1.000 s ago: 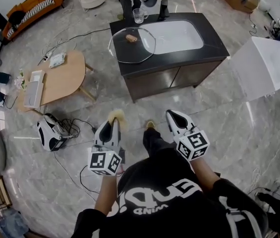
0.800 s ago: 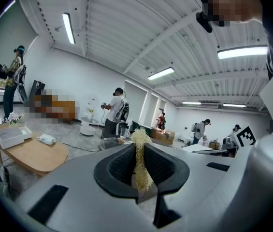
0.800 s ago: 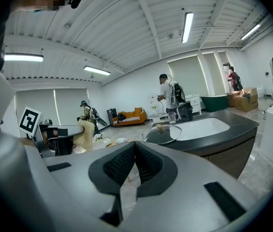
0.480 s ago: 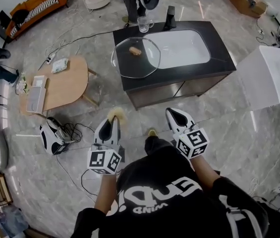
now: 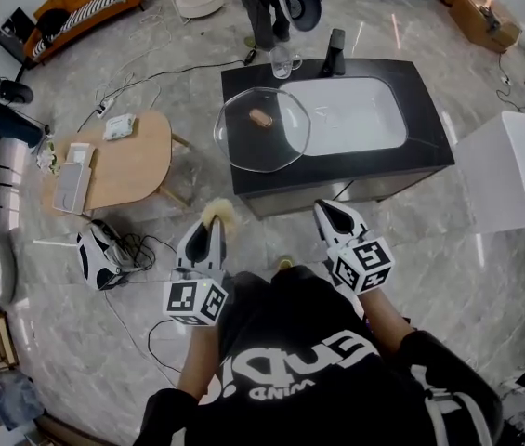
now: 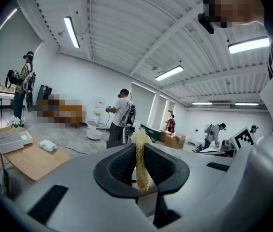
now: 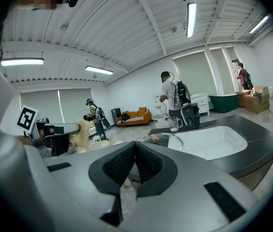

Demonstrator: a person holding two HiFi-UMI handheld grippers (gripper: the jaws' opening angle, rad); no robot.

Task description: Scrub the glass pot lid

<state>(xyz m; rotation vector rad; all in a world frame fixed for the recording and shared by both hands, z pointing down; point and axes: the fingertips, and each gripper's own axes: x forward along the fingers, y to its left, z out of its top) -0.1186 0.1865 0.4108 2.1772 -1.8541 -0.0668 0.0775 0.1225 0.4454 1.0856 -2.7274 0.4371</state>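
The glass pot lid (image 5: 262, 130) with a wooden knob lies flat on the left end of the dark counter (image 5: 429, 161), beside a white sink (image 5: 353, 114). In the right gripper view the glass pot lid (image 7: 164, 140) shows ahead, left of the white sink (image 7: 213, 141). My left gripper (image 5: 212, 229) is shut on a pale yellow fibrous scrubber (image 5: 218, 214); in the left gripper view the scrubber (image 6: 140, 163) stands pinched between the jaws. My right gripper (image 5: 329, 215) is shut and holds nothing. Both grippers hang in front of my body, short of the counter.
A clear glass cup (image 5: 282, 63) and a dark faucet (image 5: 335, 52) stand at the counter's back edge. A wooden side table (image 5: 137, 161) sits left of it, with a white box (image 5: 513, 170) to the right. Cables and a device (image 5: 102, 254) lie on the marble floor. Other people (image 7: 171, 96) stand beyond.
The counter and lid have shifted lower and rightward in the head view as I move closer. Both grippers keep their places and stay shut.
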